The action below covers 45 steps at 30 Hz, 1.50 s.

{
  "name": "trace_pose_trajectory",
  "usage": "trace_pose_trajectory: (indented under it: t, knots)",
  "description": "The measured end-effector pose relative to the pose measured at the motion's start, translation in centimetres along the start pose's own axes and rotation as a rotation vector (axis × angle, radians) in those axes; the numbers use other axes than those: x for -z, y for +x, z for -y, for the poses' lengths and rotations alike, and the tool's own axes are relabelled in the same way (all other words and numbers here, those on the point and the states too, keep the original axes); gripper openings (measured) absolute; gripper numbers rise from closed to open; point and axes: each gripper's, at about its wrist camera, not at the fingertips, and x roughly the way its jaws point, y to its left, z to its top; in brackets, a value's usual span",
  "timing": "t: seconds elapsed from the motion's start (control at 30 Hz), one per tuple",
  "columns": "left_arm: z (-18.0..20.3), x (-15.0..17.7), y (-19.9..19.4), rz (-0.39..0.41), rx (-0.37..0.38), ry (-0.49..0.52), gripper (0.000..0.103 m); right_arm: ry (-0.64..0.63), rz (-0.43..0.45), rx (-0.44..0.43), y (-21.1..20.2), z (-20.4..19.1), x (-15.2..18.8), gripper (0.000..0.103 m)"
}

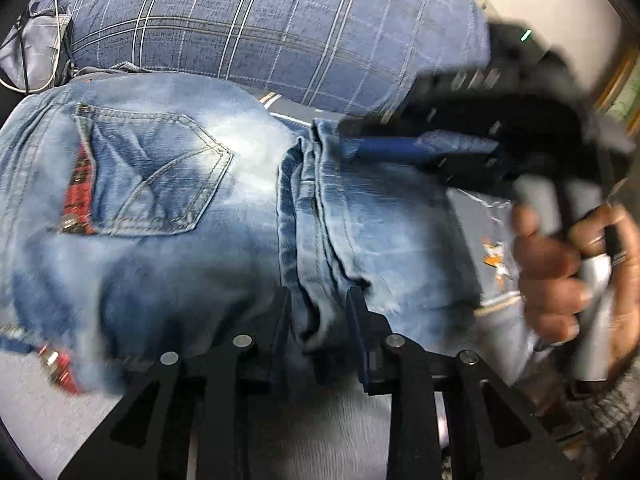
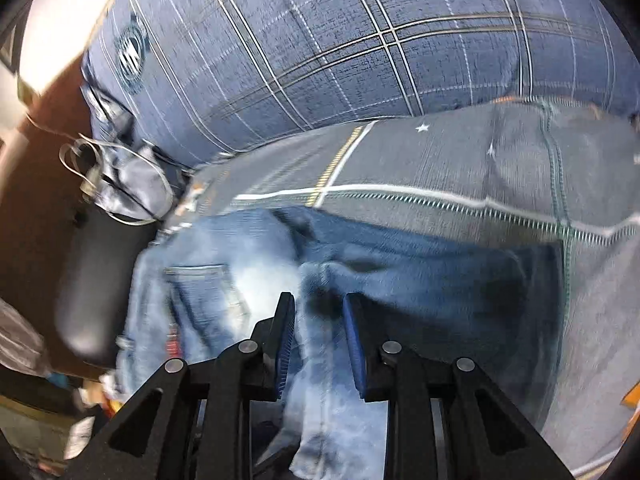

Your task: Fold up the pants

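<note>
Faded blue jeans (image 1: pixel 168 208) lie on a bed, back pocket (image 1: pixel 160 172) up, with the leg ends folded over toward the seat. My left gripper (image 1: pixel 318 300) is shut on a bunched fold of the leg hems (image 1: pixel 320 240). My right gripper (image 1: pixel 384 148) shows at the right of the left wrist view, blurred, pinching the far end of the same hem fold. In the right wrist view the jeans (image 2: pixel 400 280) fill the middle and the right gripper (image 2: pixel 318 304) has denim between its fingers.
A blue plaid pillow (image 1: pixel 260 32) lies behind the jeans. A grey patterned bedsheet (image 2: pixel 440 160) covers the bed. A bag with white cord (image 2: pixel 120 176) sits at the left. The person's hand (image 1: pixel 560 272) grips the right handle.
</note>
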Motion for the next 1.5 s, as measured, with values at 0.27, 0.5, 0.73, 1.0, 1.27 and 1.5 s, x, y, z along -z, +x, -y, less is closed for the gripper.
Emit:
trace_pose_trajectory:
  t: [0.27,0.5,0.73,1.0,1.27,1.5]
  knots:
    - [-5.6,-0.8,-11.6,0.273,0.017,-0.162,0.057,-0.007,-0.085,0.098,3.0,-0.8,2.2,0.034]
    - [-13.9,-0.5,-15.6,0.405,-0.258,-0.477,0.073,-0.198,-0.078,0.075,2.7,-10.9,-0.7,0.058]
    - [-16.1,0.5,-12.3,0.305,-0.273,-0.478,0.075,-0.470,-0.184,0.174,8.4,-22.8,-2.1,0.075]
    - [-17.0,0.5,-8.7,0.222,-0.205,-0.480,0.077,-0.649,-0.311,0.453,18.9,-29.4,-1.0,0.078]
    - [-16.1,1.3,-9.9,0.273,-0.094,-0.444,0.037,-0.693,-0.332,0.631,22.0,-28.7,-0.1,0.021]
    - [-10.5,0.7,-12.6,0.384,-0.053,-0.313,0.035,-0.683,-0.179,0.534,14.1,-28.4,-1.7,0.017]
